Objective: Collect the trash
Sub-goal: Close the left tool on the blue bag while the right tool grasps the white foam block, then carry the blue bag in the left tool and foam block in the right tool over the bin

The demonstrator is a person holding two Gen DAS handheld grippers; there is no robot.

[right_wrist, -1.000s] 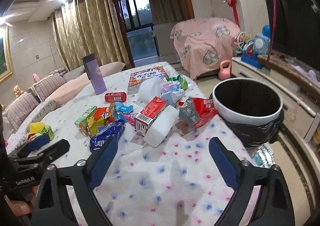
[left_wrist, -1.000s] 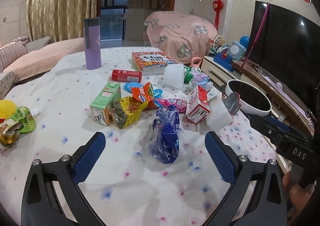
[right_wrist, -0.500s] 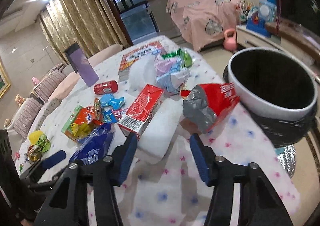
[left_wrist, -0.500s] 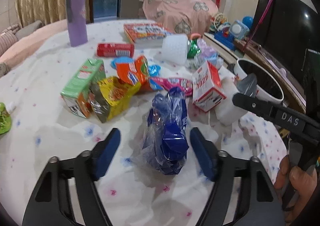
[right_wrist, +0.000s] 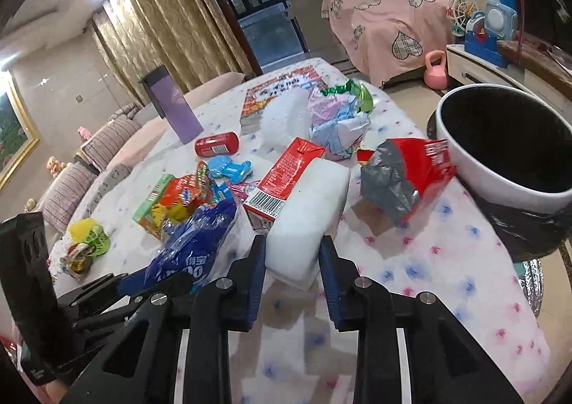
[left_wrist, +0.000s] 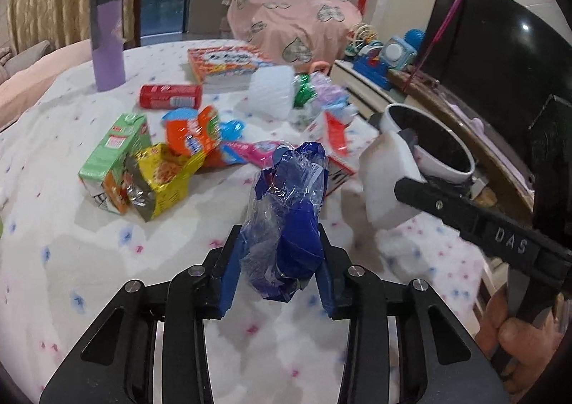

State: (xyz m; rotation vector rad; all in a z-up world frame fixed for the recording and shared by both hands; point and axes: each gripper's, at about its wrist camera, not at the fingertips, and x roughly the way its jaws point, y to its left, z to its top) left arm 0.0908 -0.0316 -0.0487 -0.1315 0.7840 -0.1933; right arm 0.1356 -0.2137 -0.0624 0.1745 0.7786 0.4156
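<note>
your left gripper (left_wrist: 277, 268) is pinching the blue plastic bag (left_wrist: 286, 222), and your right gripper (right_wrist: 291, 268) is clamped on the white foam block (right_wrist: 307, 214); both pieces sit low over the worktop (right_wrist: 411, 261). lift each one clear of the red carton (right_wrist: 282, 182) and the other wrappers before you swing toward the bin (right_wrist: 500, 146) at the worktop's edge. hold the bag firmly, since it looks slippery. the bin's dark inside looks empty, though its bottom is hidden.

A purple tumbler (left_wrist: 106, 43) stands upright near what looks like a book (left_wrist: 223, 63).
</note>
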